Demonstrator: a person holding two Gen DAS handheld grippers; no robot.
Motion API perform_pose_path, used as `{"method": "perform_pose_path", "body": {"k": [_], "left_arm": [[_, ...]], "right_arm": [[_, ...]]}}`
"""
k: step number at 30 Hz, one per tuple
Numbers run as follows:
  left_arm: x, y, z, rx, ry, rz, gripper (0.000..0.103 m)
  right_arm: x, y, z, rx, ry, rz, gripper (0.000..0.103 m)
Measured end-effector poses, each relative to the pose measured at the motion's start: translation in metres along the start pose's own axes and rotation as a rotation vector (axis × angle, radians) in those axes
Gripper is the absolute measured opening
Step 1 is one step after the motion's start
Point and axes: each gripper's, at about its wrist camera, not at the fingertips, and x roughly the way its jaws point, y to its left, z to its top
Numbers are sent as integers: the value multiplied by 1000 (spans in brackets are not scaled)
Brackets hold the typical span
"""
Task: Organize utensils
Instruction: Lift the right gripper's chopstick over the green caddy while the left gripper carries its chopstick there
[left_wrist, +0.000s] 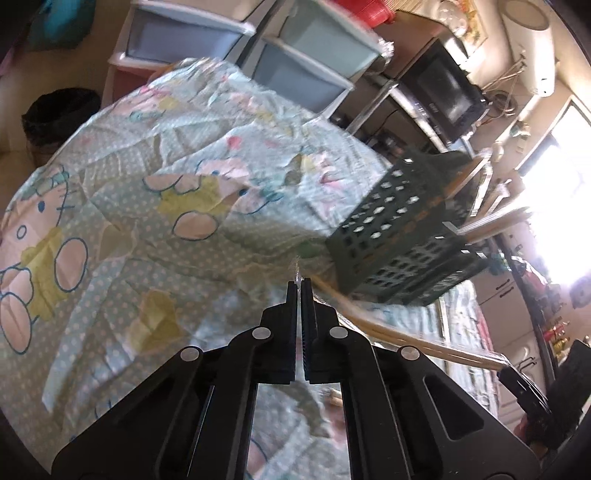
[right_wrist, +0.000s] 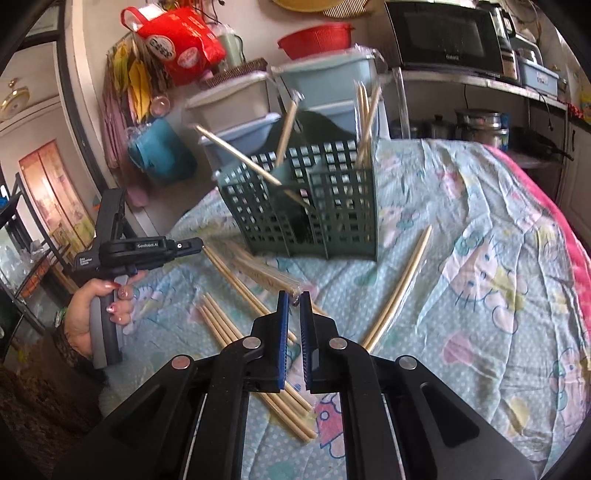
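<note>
Right wrist view is showing the right gripper (right_wrist: 294, 301) hovering low over the table with its jaws nearly together, pinching the clear end of a wrapped chopstick packet (right_wrist: 266, 275) lying on the patterned cloth (right_wrist: 480, 258). Out from there, more chopsticks are lying loose: a bundle (right_wrist: 221, 319) to the left, several running under the claw, and a wrapped pair (right_wrist: 400, 286) to the right. Farther back, the green slotted basket (right_wrist: 306, 206) is standing upright, already holding several chopsticks (right_wrist: 364, 122) leaning in its compartments. At the left, the left gripper (right_wrist: 192, 244) is pointing toward the basket; in its own view the jaws are pressed together, and whether they are clamping a thin bit of wrapper cannot be told. Judging from this, the sorting is partly done, with most sticks still waiting on the table.
</note>
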Motion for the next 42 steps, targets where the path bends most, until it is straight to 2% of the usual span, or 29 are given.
{"method": "perform_pose_path", "body": {"k": [12, 21, 42], "left_arm": [[-51, -44, 2, 88, -108, -60, 0], [-79, -84, 6, 163, -154, -134, 0], [-99, -151, 14, 294, -195, -224, 0]], "right_arm": [[-29, 12, 15, -33, -119, 0, 6], [-47, 16, 30, -49, -193, 1, 5], [-72, 8, 45, -21, -289, -24, 5]]}}
